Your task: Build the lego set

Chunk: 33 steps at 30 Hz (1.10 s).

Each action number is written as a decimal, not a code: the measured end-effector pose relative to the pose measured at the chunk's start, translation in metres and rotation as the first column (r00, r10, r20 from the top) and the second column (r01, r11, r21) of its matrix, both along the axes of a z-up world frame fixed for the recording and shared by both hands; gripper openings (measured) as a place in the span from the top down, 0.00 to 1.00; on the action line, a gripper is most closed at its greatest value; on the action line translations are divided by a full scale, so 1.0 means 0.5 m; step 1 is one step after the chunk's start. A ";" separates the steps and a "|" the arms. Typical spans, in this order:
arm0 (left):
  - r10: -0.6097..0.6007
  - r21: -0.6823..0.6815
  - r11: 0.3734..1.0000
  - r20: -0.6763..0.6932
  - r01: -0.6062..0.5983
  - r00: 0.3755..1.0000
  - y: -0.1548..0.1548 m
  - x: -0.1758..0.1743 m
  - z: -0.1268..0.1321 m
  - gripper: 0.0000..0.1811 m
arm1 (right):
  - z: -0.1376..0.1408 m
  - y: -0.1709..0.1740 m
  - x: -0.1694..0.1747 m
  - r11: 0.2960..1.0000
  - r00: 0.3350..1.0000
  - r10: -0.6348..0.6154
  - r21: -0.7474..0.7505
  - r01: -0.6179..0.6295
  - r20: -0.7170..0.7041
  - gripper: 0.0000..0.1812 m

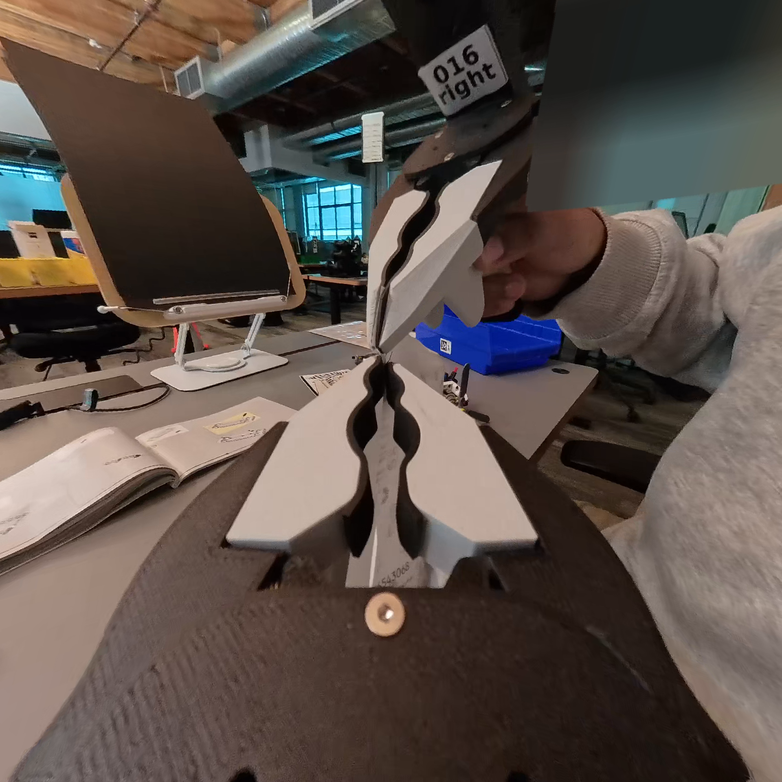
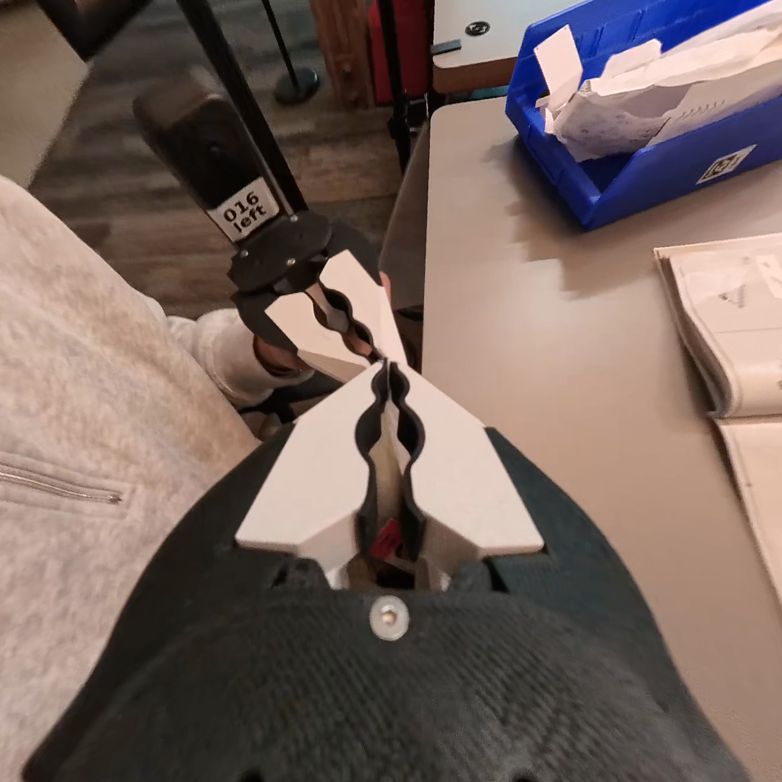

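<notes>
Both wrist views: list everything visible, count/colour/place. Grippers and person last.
table: 1, grey, under everything
bin: 1, blue, far corner, crumpled white paper inside
instruction booklet: 1, white, open, flat on table
stand: 1, white, holds a dark board
lego build: 1, small, mixed colours, near bin
cable: 1, dark, on table
left gripper: white fingers, shut, tip to tip with right
right gripper: white fingers, shut; grasped item too small to identify
hand: 1, pale grey sleeve, holding right gripper
</notes>
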<state>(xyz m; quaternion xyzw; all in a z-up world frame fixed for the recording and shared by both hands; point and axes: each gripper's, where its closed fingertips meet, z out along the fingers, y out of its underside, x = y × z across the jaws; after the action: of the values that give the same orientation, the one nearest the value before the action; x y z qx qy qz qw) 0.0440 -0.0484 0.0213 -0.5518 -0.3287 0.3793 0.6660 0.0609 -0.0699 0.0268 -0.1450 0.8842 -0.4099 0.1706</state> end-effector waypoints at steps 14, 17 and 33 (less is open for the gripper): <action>0.113 -0.036 0.993 -0.001 -0.113 0.994 -0.013 -0.012 -0.005 1.00 | -0.001 -0.011 -0.014 0.988 0.956 -0.131 -0.040 0.147 0.264 1.00; 0.169 -0.055 0.984 -0.010 -0.169 0.986 -0.017 -0.016 -0.005 1.00 | 0.000 -0.014 -0.018 0.982 0.932 -0.152 -0.061 0.181 0.329 1.00; 0.030 0.154 0.988 -0.007 -0.029 1.000 -0.018 -0.009 0.007 1.00 | 0.017 -0.013 -0.023 0.907 0.751 -0.157 -0.206 0.366 0.642 1.00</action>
<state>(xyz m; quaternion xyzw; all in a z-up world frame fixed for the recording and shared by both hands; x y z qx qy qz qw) 0.0393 -0.0574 0.0247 -0.4922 -0.3619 0.3651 0.7024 0.0492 -0.0763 0.0351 0.0968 0.7140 -0.5917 0.3615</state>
